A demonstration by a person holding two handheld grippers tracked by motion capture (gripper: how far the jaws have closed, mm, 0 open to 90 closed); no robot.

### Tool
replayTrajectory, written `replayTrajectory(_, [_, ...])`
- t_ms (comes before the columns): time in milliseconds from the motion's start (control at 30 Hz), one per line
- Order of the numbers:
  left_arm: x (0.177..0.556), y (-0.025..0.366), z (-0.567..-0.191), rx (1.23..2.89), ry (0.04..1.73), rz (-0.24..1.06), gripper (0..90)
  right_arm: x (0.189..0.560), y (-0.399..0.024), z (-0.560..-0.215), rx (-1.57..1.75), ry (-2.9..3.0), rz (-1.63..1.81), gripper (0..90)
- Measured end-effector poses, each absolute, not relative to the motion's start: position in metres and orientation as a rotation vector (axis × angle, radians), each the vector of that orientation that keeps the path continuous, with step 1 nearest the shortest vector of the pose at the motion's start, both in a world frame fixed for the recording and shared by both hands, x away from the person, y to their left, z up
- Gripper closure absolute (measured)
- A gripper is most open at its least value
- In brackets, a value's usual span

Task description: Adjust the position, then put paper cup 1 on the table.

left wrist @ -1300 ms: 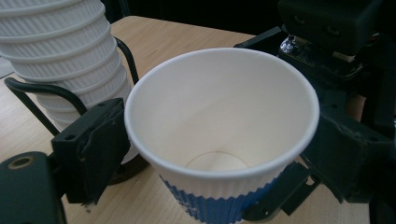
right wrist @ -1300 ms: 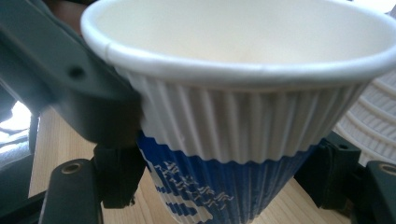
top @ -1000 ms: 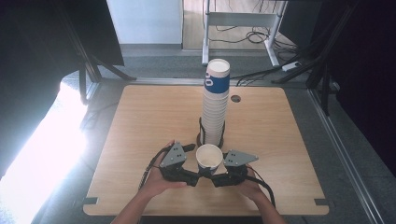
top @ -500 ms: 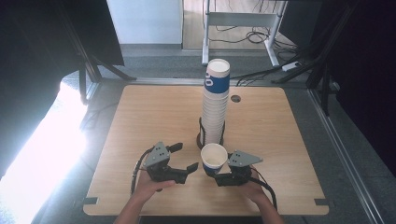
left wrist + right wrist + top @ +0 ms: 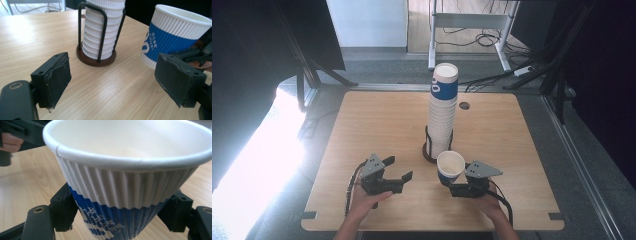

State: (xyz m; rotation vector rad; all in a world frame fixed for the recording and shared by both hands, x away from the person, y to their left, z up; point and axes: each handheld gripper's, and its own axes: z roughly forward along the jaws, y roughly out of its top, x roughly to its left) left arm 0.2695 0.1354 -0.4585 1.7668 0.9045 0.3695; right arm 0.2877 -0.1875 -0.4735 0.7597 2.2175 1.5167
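One paper cup (image 5: 450, 166) is off the stack (image 5: 443, 112) — pinched by the right gripper (image 5: 452, 184) — while the left gripper (image 5: 399, 170), jaws just closing on nothing, waits; placing remains.

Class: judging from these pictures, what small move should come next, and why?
Probably the right gripper sets its paper cup upright on the table. It grips the cup low, tilted, beside the cup stack; the left gripper, jaws just closing, holds nothing.

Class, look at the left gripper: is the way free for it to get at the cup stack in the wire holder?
Probably yes. The left gripper holds nothing, and bare table lies between it and the cup stack; the single cup sits off to one side.
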Motion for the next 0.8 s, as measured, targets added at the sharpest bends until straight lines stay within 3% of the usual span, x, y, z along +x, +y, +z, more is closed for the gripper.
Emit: replayTrajectory(800, [0.269,0.137,-0.466,1.837,0.924,0.391,12.7,0.305,-0.255,-0.474,0.949,2.021,1.413,26.0])
